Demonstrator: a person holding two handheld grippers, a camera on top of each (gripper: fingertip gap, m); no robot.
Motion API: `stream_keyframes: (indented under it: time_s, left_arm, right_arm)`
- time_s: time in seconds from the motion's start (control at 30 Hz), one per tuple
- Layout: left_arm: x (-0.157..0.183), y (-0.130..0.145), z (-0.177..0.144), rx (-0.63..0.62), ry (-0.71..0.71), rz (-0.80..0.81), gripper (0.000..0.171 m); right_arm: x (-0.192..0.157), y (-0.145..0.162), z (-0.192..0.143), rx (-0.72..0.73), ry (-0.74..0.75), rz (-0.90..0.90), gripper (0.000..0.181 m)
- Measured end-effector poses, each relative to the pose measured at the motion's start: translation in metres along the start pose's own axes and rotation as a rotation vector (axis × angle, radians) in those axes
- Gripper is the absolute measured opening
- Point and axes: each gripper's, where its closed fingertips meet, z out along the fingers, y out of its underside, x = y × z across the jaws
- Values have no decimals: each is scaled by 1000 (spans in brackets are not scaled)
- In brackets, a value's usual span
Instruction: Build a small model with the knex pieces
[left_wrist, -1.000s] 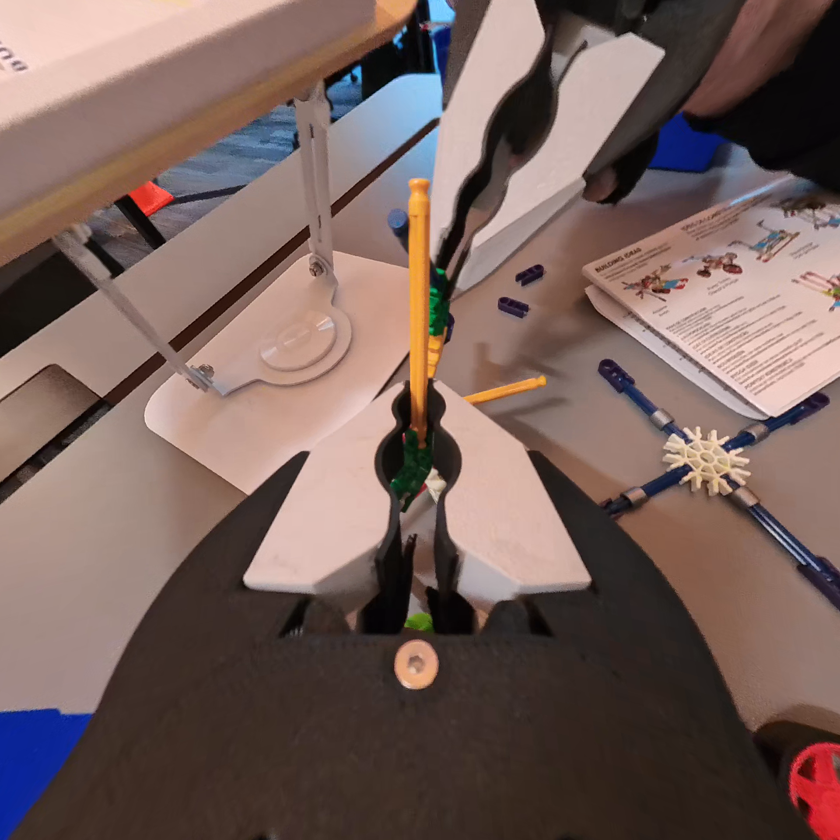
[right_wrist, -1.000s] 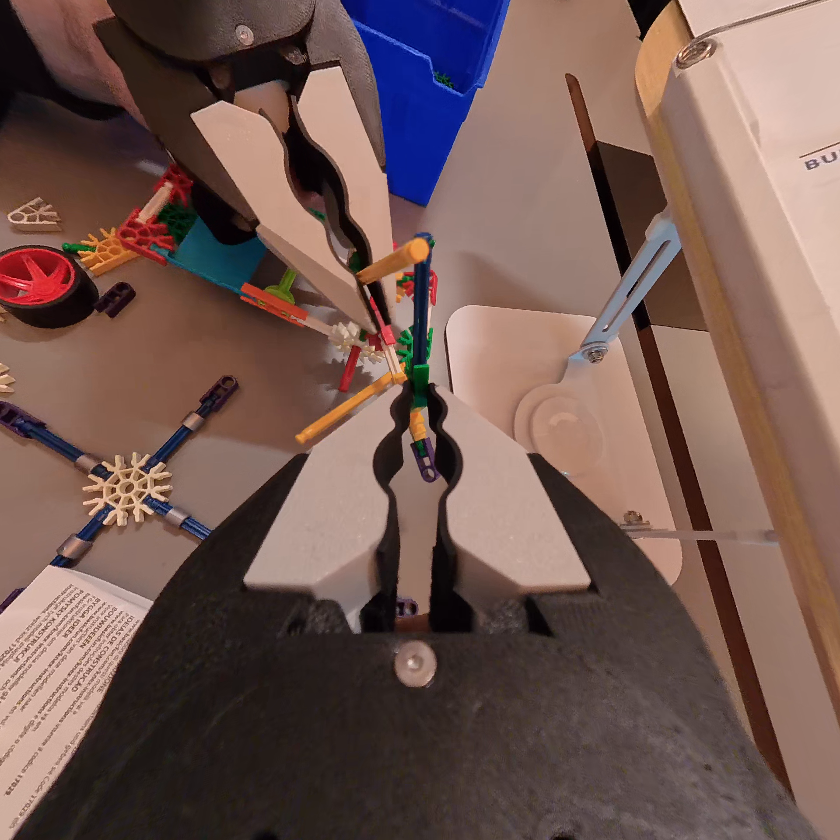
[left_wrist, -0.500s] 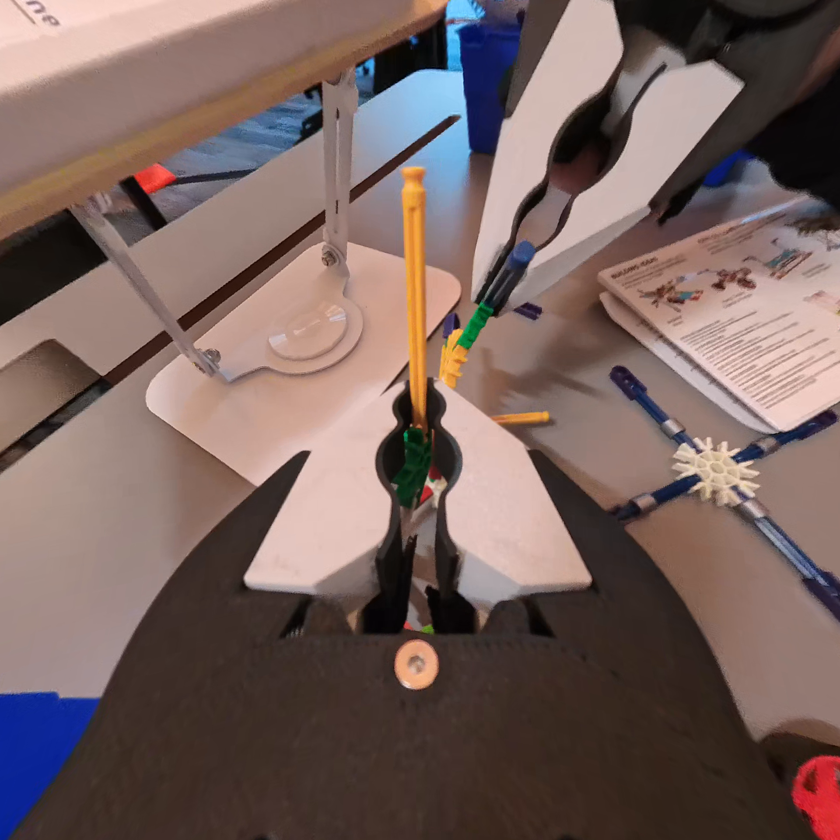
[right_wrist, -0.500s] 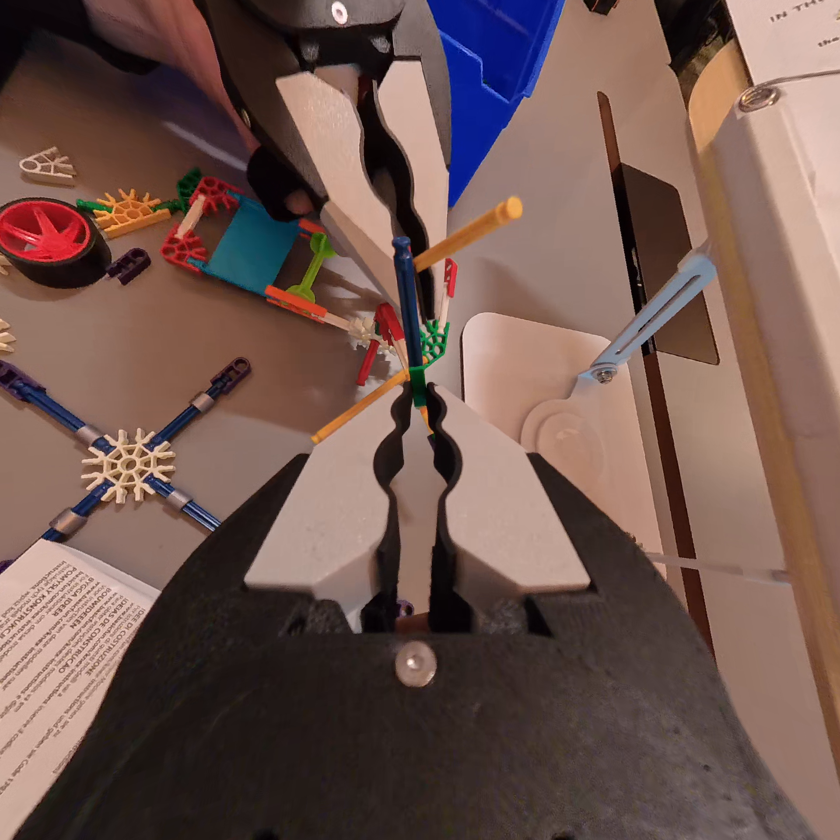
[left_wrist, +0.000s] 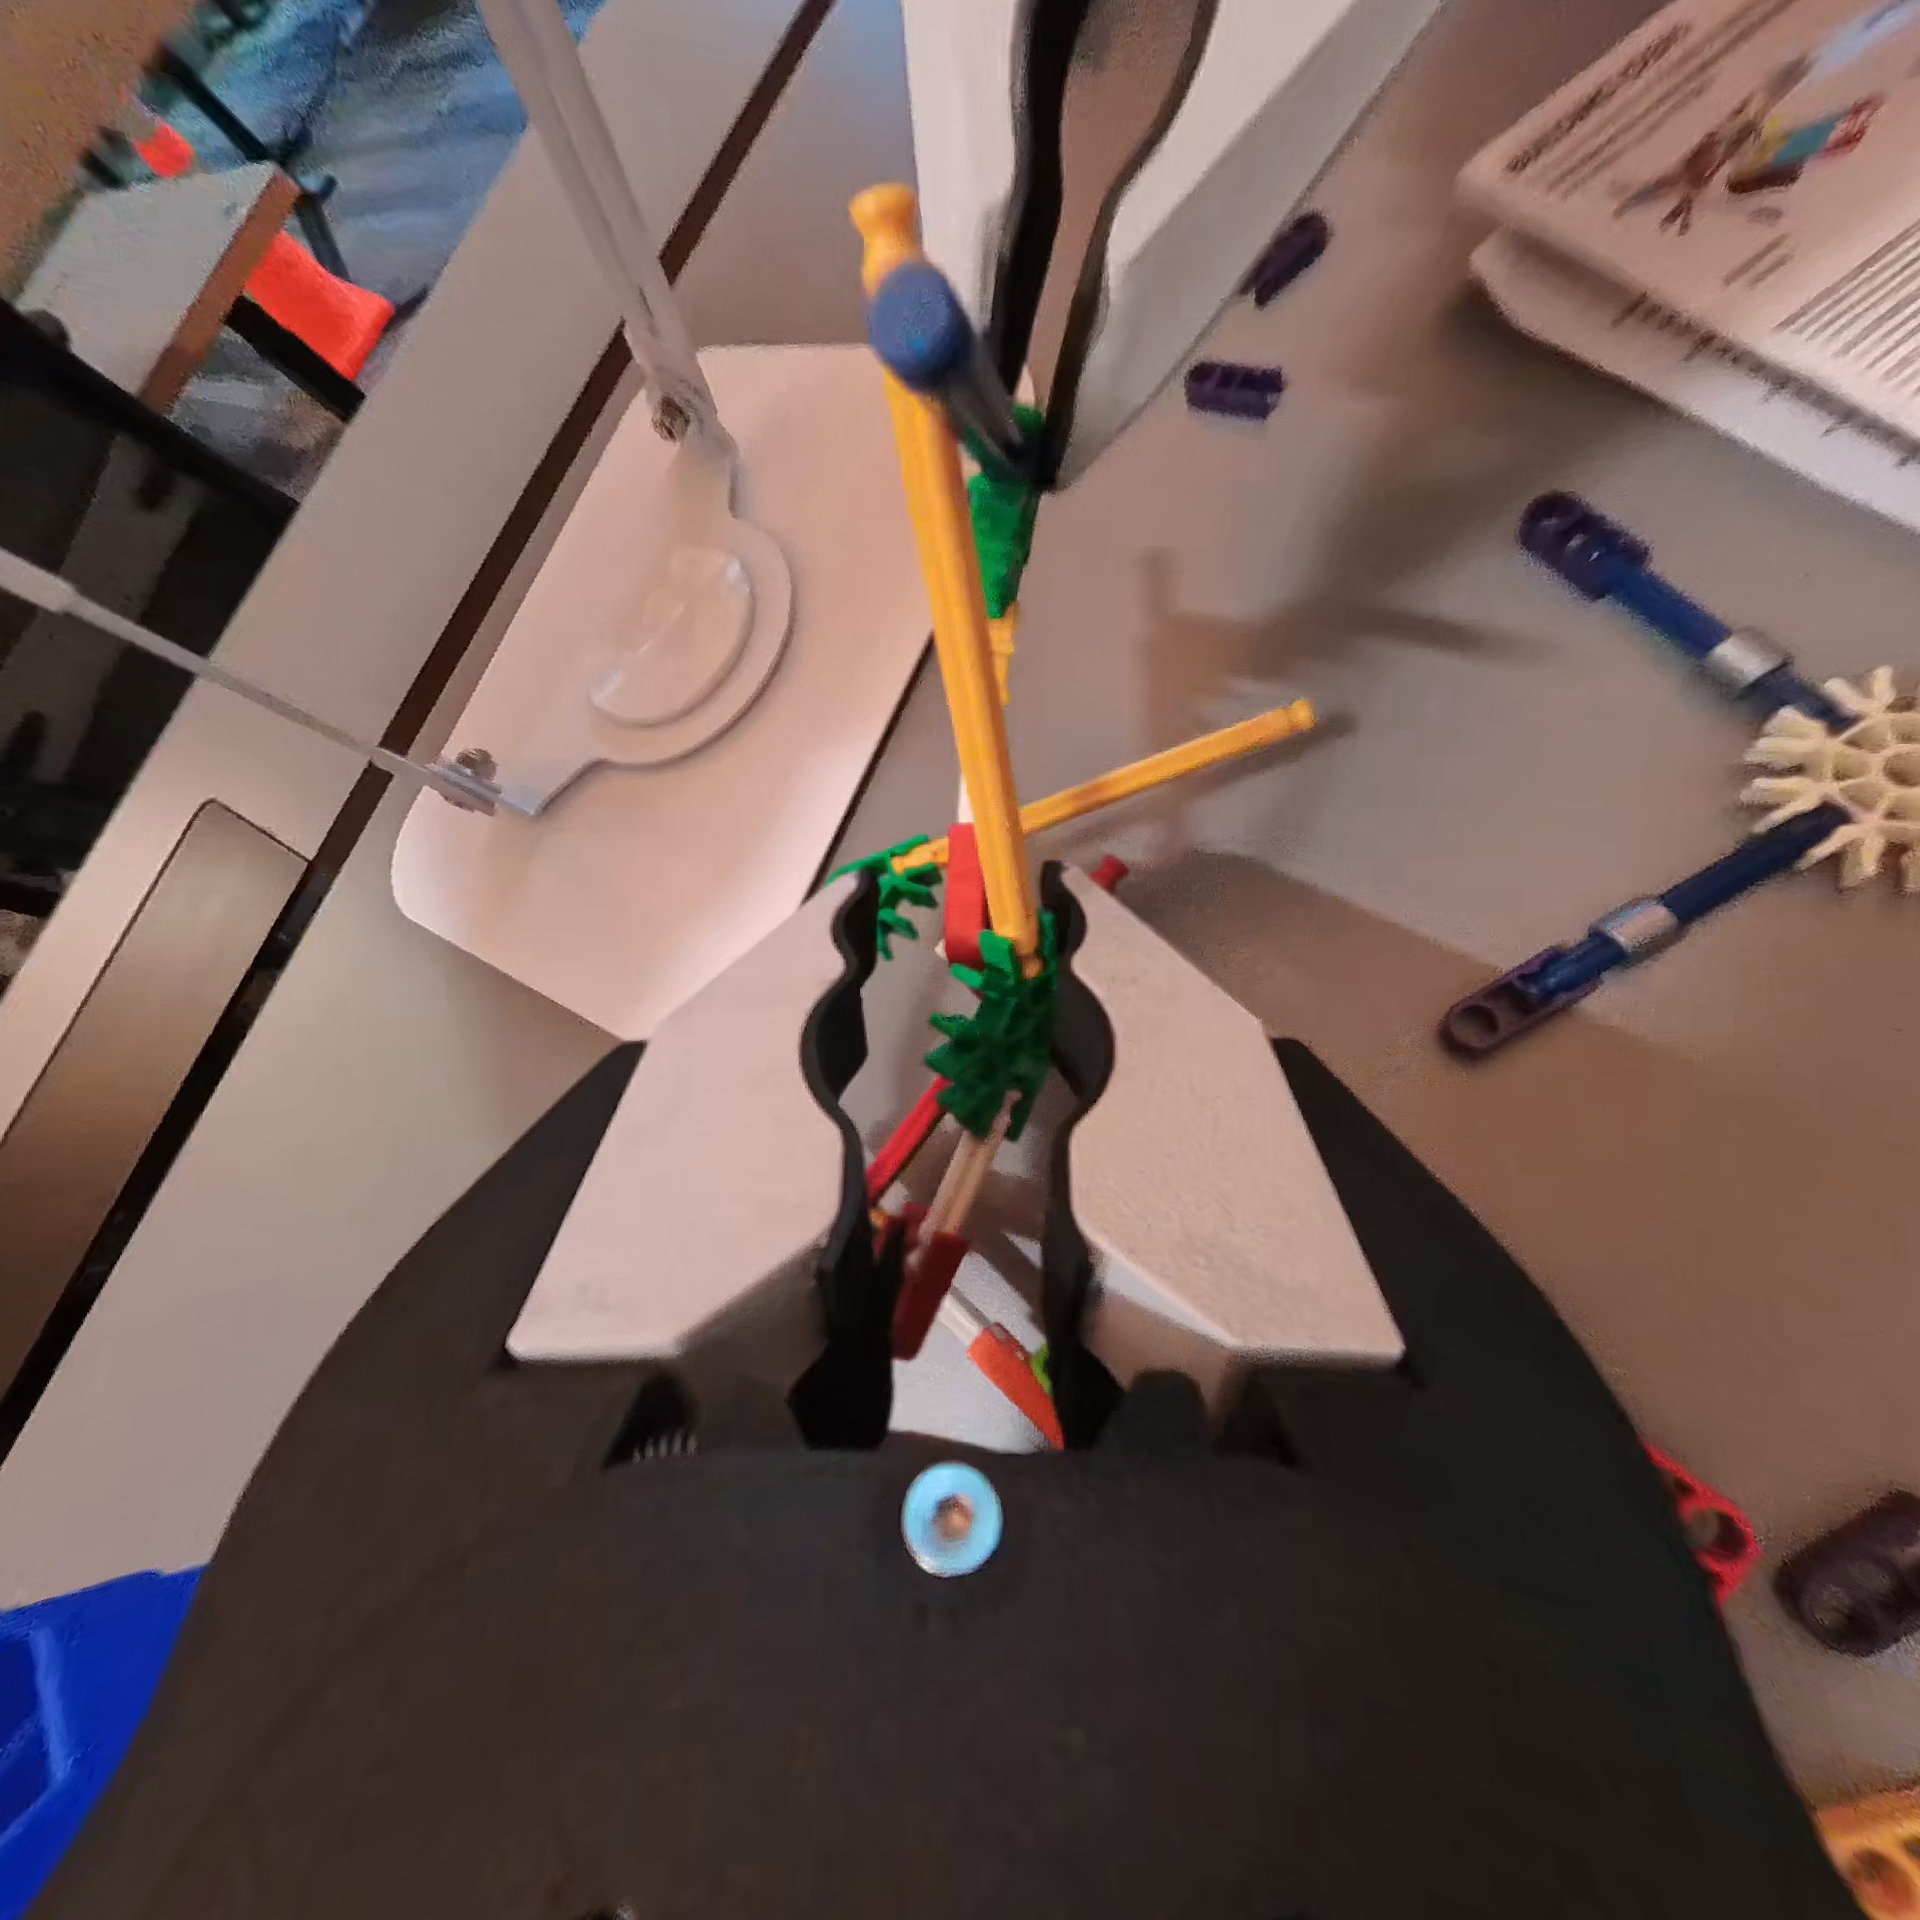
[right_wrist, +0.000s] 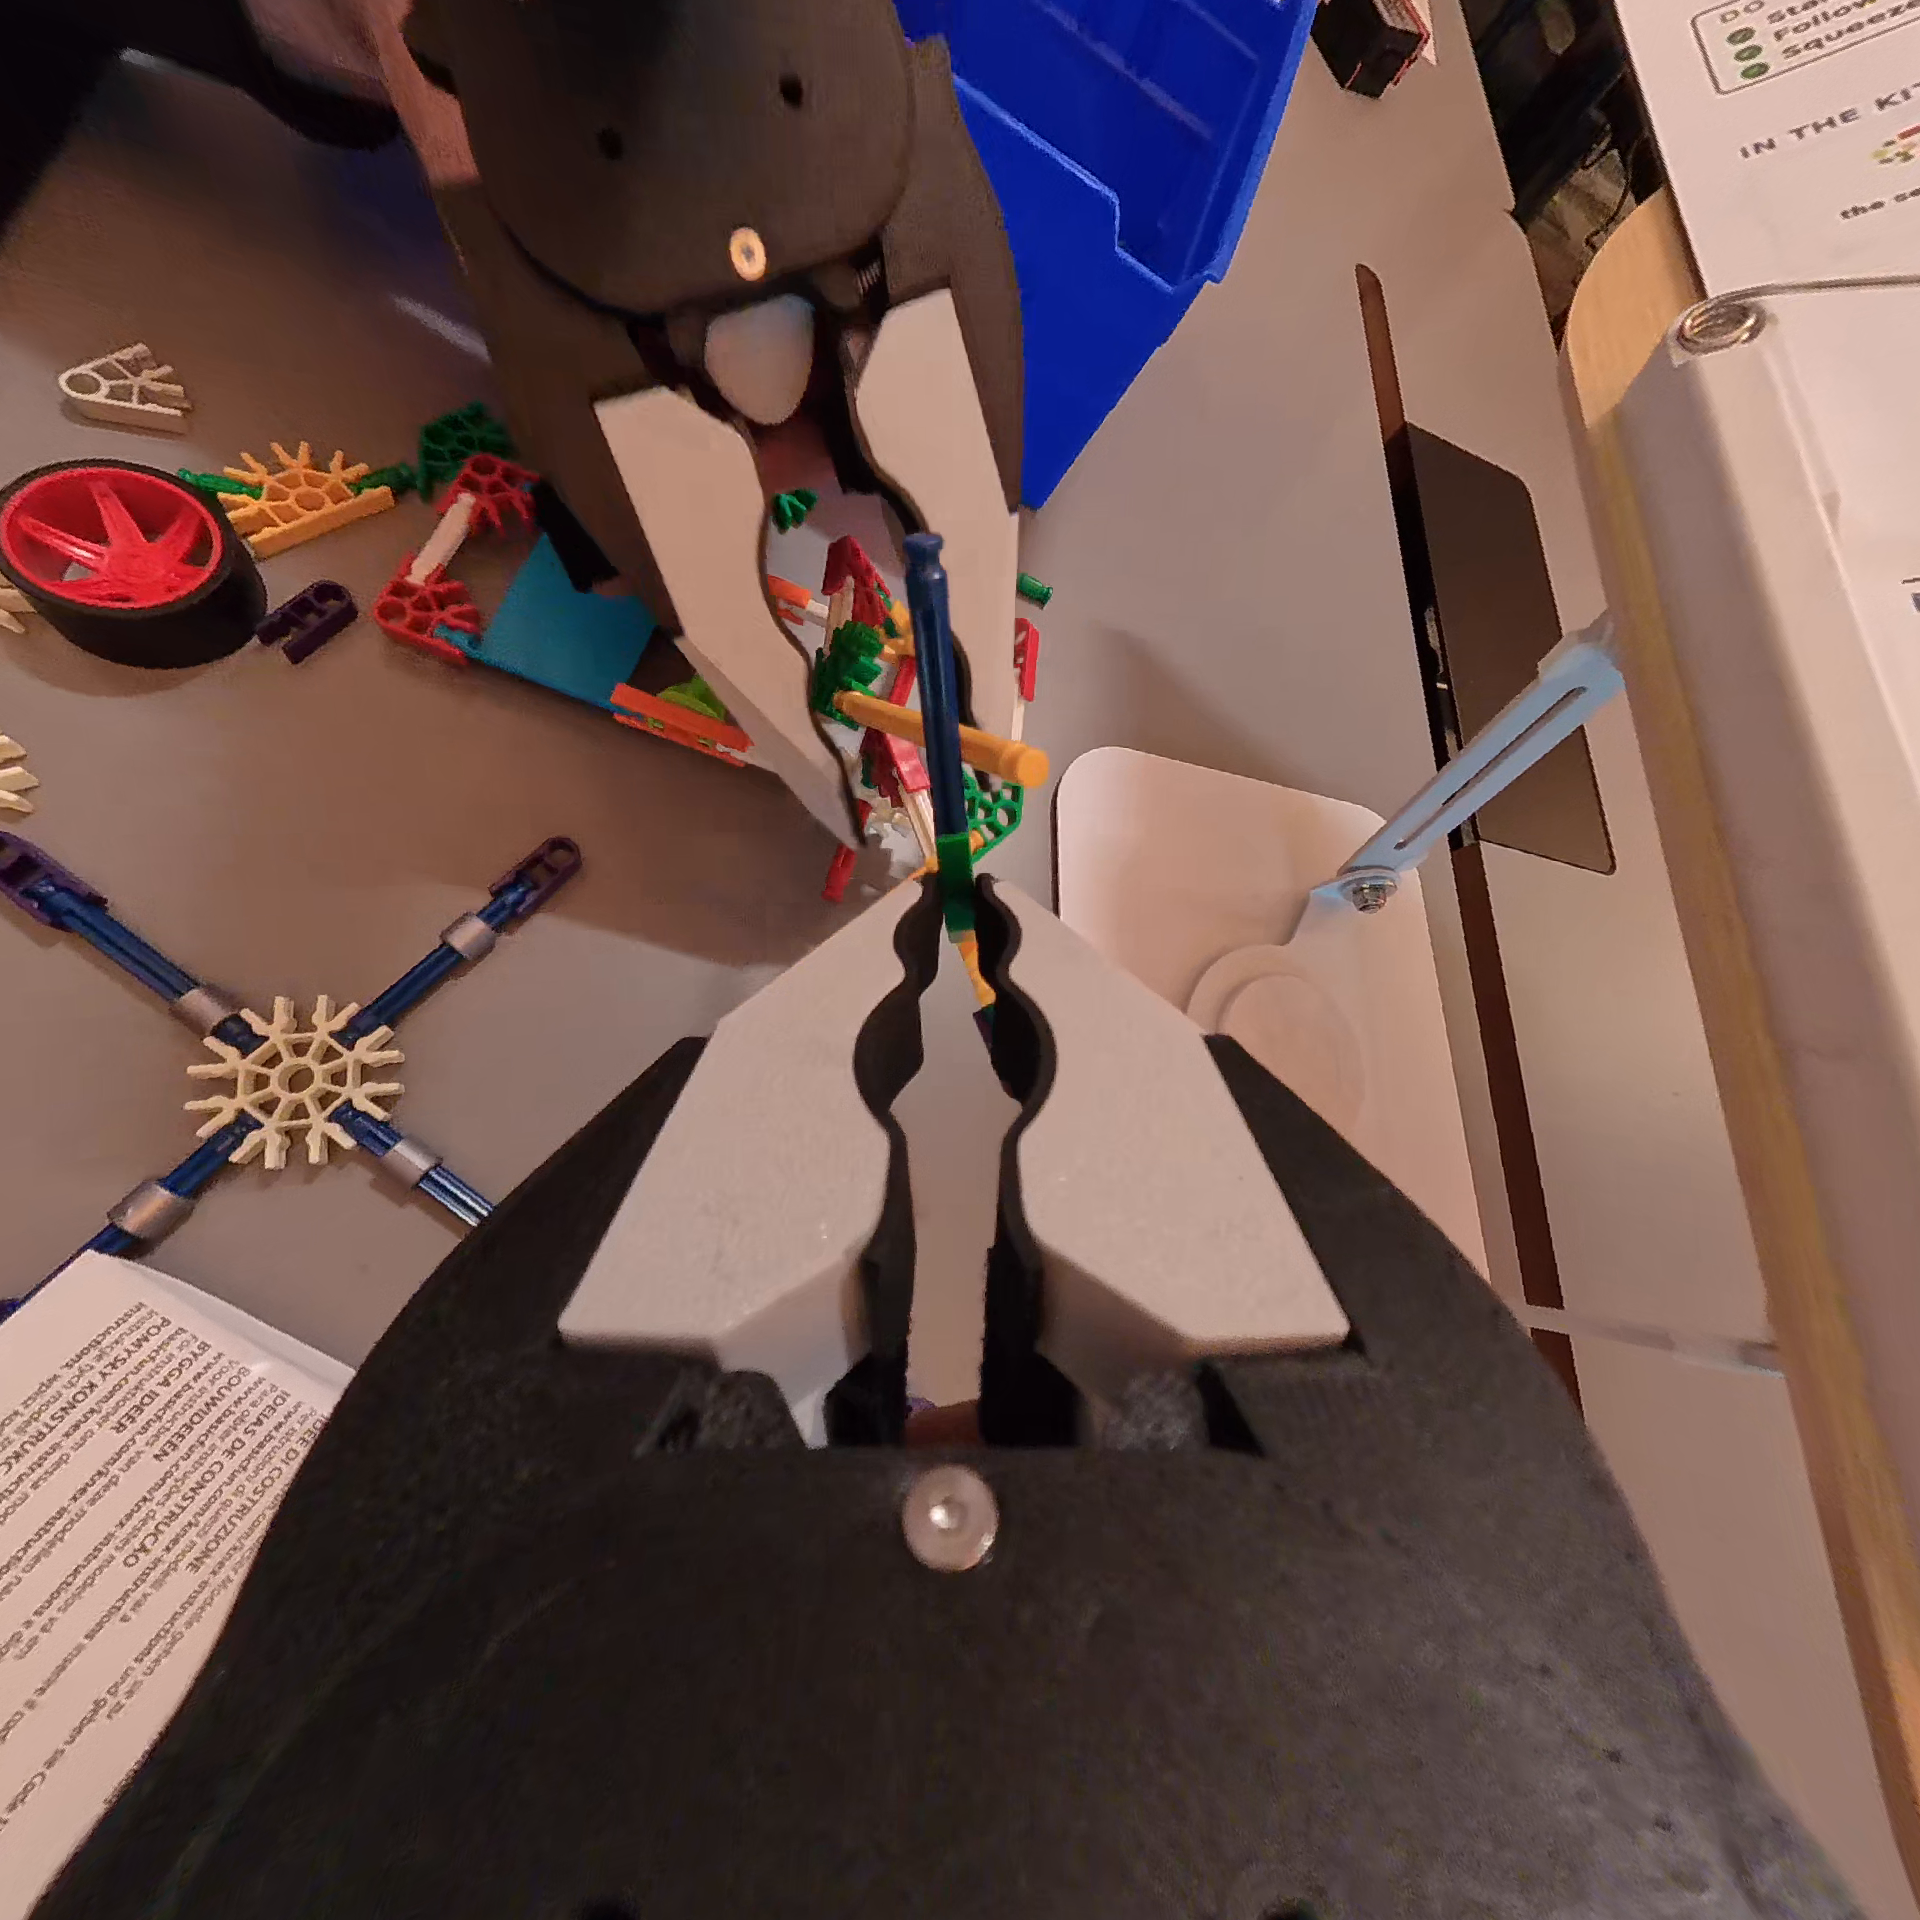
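Left fingers (left_wrist: 961, 904) now apart around green connector (left_wrist: 992, 1039); right fingers (right_wrist: 951, 894) still clamped on blue rod (right_wrist: 935, 686).

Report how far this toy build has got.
Built: a colourful model with a turquoise panel, rods and connectors joined. In hand: the right gripper is shut on a blue rod with a green clip, beside the model; the left gripper is open around its yellow rod. Loose: a red wheel, blue cross, purple connector.
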Motion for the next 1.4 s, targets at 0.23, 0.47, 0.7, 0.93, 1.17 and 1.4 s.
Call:
stream_keyframes:
  time_s: [0.23,0.47,0.7,0.93,1.17,1.4]
  left_arm:
    - [-6,-1,1,24,15,-102,14]
    - [-12,-2,-3,63,65,-235,13]
    - [-19,-9,-10,125,82,-311,12]
    - [-22,-12,-15,157,93,-346,11]
    - [-25,-16,-18,179,84,-345,11]
    - [-23,-20,-22,200,104,-349,10]
  right_arm:
    - [1,0,1,-6,21,-27,3]
    - [-19,0,5,-29,-7,-191,6]
    - [-30,12,17,-88,-30,-260,5]
    - [-22,28,27,-159,19,-292,5]
    - [-15,37,34,-200,60,-287,5]
    - [-2,43,41,-221,142,-273,0]
